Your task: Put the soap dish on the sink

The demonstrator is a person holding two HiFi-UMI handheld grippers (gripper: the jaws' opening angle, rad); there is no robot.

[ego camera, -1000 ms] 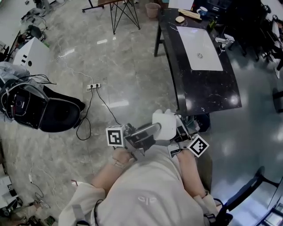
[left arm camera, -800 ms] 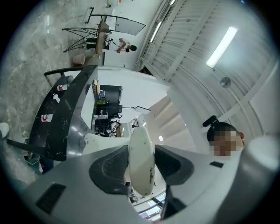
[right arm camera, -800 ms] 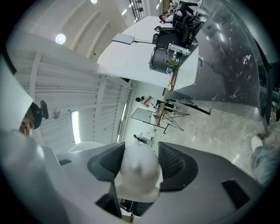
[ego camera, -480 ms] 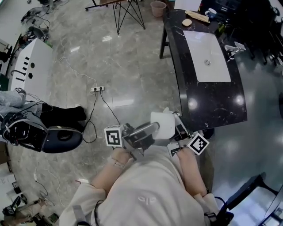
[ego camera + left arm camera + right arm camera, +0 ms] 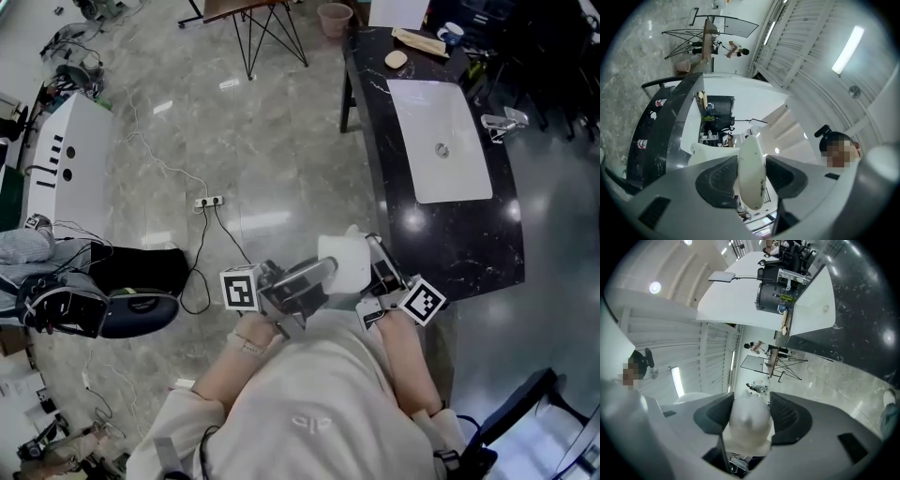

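A white soap dish (image 5: 343, 262) is held in the air just in front of the person's body, off the near corner of the black surface (image 5: 450, 239) and not yet over it. The left hand-held gripper (image 5: 326, 270) is clamped on one thin edge of the dish, with a ribbed pad seen on each side of the rim. The right hand-held gripper (image 5: 373, 258) is closed on the opposite side in the same way. The white sink (image 5: 441, 141) is set into the surface well beyond the dish, with a faucet (image 5: 502, 120) along its right edge. A bare strip of black top is left between the basin and the surface's near end. To the left of the surface's long edge, a wide stretch of marble floor (image 5: 281, 159) lies open. A power strip (image 5: 208, 202) and its cables lie well off to the left.
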